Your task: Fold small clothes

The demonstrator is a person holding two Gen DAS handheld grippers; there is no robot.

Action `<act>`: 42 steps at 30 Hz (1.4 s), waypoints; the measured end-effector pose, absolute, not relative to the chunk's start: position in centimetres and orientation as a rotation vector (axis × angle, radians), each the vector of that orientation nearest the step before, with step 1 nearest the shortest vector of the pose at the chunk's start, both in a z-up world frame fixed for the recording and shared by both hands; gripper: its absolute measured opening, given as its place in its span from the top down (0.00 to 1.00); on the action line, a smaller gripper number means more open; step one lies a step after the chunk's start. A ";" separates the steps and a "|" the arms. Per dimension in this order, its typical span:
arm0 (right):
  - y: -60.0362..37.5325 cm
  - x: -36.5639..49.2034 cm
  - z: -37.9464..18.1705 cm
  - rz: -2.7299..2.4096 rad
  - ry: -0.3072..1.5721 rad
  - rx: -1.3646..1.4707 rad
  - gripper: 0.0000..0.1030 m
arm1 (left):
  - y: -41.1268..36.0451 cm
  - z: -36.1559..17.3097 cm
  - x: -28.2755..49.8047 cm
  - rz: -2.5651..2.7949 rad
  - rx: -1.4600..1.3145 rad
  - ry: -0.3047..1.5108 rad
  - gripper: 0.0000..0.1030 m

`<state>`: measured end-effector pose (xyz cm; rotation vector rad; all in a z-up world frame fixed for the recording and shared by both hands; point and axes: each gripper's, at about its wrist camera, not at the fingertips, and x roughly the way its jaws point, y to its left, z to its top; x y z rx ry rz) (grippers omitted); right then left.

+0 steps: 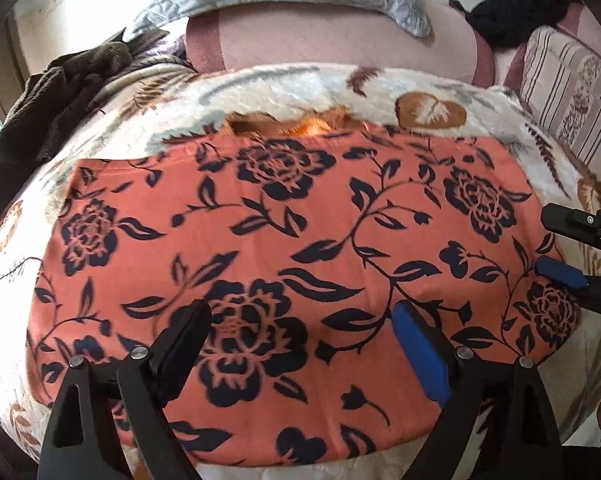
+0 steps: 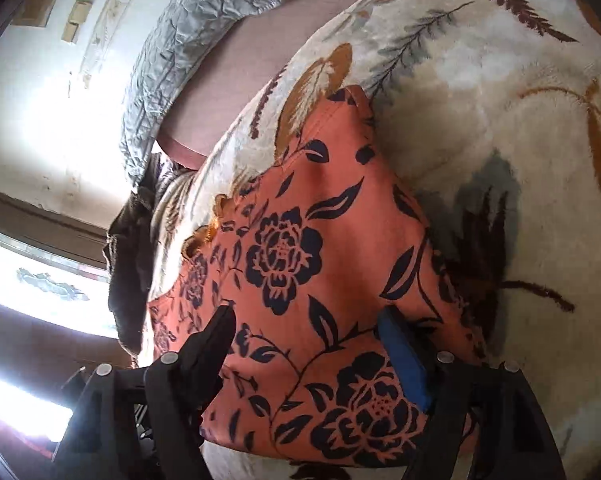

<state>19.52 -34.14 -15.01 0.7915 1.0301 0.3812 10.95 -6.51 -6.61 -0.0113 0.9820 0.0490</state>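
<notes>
One garment (image 1: 260,248), orange with dark flowers, lies spread flat on the leaf-print blanket (image 1: 300,84) covering the bed. Both tongs hang over it released, gripping nothing: the left tongs (image 1: 300,320) above its near middle, the right tongs (image 2: 304,332) over its right end. It looks laid out or perhaps folded once; I judge more folds remain. Dark clothes (image 1: 48,92) wait far left.

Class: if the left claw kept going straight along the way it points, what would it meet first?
Most likely the orange flowered cloth spread on the blanket. The left claw stands open above it, tilted downward; depth is unclear.
</notes>
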 end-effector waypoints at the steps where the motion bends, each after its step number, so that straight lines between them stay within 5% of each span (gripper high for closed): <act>1: -34.0 18.9 -14.0 0.405 0.992 0.777 0.24 | -5.4 -5.9 10.0 0.070 -0.013 0.944 0.11; 8: -34.8 18.2 -16.1 0.345 1.022 0.821 0.17 | 1.3 -9.5 8.9 0.205 -0.059 1.049 0.10; 13: -34.2 13.7 -11.8 0.371 0.912 0.784 0.16 | 0.5 -8.6 8.5 0.203 -0.057 1.039 0.11; 21: -34.8 8.8 -17.6 0.291 1.002 1.047 0.16 | -0.9 -7.6 8.5 0.165 -0.069 1.019 0.11; 32: -35.2 12.7 -17.0 0.160 0.929 1.026 0.15 | -1.8 -7.4 9.9 0.140 -0.090 1.011 0.11; 37: -33.7 13.1 -16.3 0.148 0.939 0.906 0.33 | -2.5 -8.6 10.4 0.137 -0.043 1.024 0.11; 42: -33.5 13.0 -16.1 0.137 0.937 0.874 0.34 | -2.9 -8.4 10.4 0.132 -0.015 1.017 0.10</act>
